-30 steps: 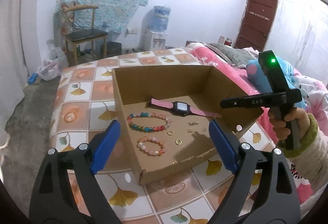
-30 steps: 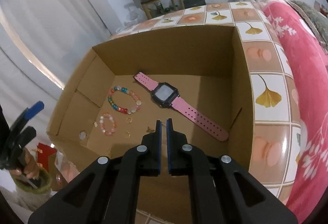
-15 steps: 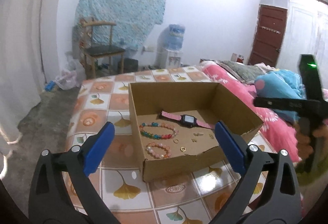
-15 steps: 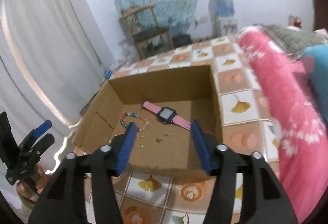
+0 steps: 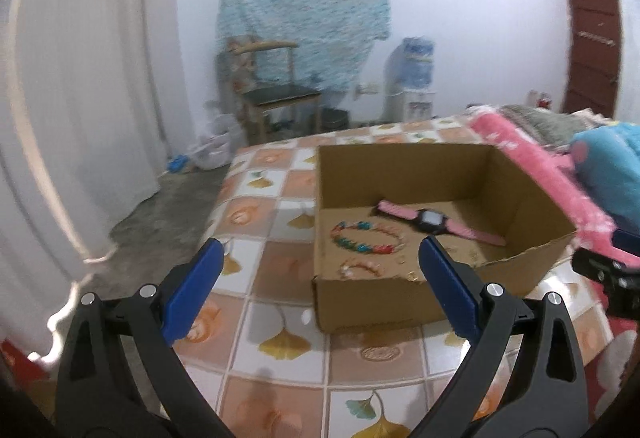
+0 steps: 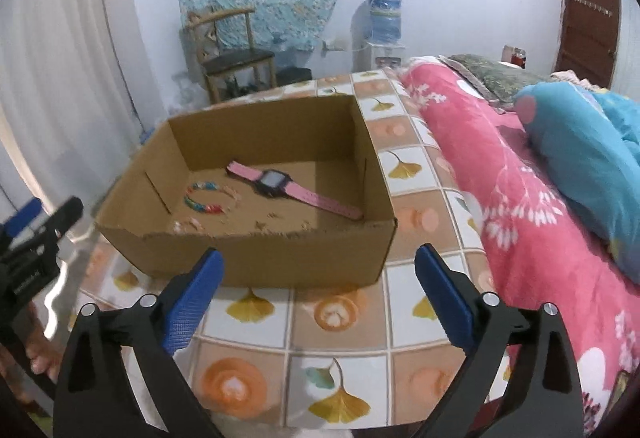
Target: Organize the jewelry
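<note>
At the far left hangs a white curtain (image 5: 80, 97), and past it a wooden chair (image 5: 276, 89) stands against the wall under a blue patterned cloth (image 5: 304, 13). The left gripper (image 5: 320, 286) hovers over the tiled tabletop (image 5: 272, 270), its blue-padded jaws spread wide and holding nothing. Just beyond it sits an open cardboard box (image 5: 380, 302). Inside, on the box floor, lie a multicolored bead bracelet (image 5: 366, 240), a smaller pinkish bracelet (image 5: 360, 269) nearer the front wall, and a pink watch (image 5: 434, 224) stretched toward the right side; a few tiny gold pieces near the front edge are too small to make out. A water dispenser (image 5: 414, 77) stands at the back wall. The right gripper (image 6: 318, 288) also hangs over the tabletop in front of the box, jaws spread and empty. To the right lie a pink floral bedcover (image 6: 520, 197), a blue pillow (image 6: 584, 161) and a brown door (image 6: 588, 13).
</note>
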{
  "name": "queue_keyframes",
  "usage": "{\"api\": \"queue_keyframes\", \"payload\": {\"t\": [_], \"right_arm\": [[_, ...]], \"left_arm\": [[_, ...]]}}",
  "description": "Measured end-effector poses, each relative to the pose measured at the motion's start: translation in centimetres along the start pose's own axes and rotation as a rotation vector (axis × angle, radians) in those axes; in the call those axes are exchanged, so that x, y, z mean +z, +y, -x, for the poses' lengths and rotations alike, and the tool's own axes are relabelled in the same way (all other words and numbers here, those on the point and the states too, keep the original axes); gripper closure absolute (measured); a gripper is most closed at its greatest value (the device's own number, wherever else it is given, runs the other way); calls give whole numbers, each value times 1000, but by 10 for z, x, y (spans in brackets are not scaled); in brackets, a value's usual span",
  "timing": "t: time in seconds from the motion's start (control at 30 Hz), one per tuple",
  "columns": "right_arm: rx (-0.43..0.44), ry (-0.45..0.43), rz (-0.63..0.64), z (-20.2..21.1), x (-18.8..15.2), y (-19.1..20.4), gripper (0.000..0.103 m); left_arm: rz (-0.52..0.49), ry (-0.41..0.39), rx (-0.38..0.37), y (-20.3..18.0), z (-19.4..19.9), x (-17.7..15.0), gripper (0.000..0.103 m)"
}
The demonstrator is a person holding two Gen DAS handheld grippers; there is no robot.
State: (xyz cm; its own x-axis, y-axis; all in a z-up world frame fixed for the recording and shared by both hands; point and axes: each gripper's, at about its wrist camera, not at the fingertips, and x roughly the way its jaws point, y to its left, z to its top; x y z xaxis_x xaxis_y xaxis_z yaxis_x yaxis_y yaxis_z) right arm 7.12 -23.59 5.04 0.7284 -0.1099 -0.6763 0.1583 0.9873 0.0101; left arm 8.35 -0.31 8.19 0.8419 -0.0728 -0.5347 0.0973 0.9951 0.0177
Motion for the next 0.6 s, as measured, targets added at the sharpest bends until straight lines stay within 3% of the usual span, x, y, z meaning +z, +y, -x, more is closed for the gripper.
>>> {"api": "queue_keyframes", "payload": {"t": [0.17, 0.6], "right_arm": [[-39, 14, 11, -3, -8, 6, 8], [-37, 80, 17, -12, -20, 16, 8]], "left_arm": [[-59, 122, 14, -10, -8, -6, 8], [-9, 220, 55, -24, -16, -17, 8]]}}
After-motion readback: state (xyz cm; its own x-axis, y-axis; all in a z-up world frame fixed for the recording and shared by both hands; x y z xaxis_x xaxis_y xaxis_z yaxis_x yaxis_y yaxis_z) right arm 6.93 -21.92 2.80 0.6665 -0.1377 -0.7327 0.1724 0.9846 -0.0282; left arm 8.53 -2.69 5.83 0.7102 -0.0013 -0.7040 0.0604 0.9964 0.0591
